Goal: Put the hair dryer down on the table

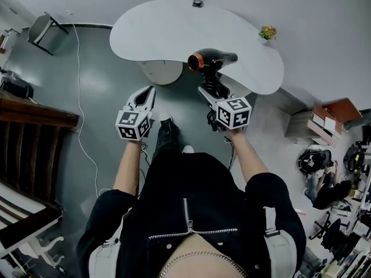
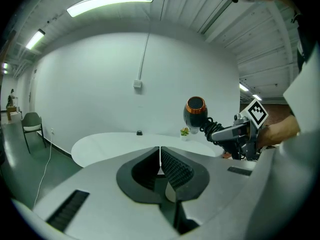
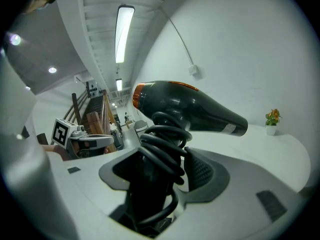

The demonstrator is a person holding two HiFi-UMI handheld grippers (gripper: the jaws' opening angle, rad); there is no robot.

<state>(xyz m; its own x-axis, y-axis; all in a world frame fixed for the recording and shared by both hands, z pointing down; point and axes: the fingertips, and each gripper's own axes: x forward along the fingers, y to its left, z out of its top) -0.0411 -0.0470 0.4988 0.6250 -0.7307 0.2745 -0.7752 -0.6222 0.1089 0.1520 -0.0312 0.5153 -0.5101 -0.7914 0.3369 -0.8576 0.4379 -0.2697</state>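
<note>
Now the right tongs (image 1: pixel 210 89) pinch the hair dryer (image 1: pixel 213 59) by its cord-wrapped handle, raised over the white bench (image 1: pixel 168 33). Beside them, the left tongs (image 1: pixel 145 97) are pressed together, holding nothing.

Head view looks down; gripper views face table (image 1: pixel 174 33).

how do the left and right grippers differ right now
The left gripper's jaws are together on nothing; the right gripper's are clamped on the hair dryer's cord-wrapped handle. The left gripper sits short of the table, over the floor; the right gripper reaches the table's near edge. Both carry a marker cube.
</note>
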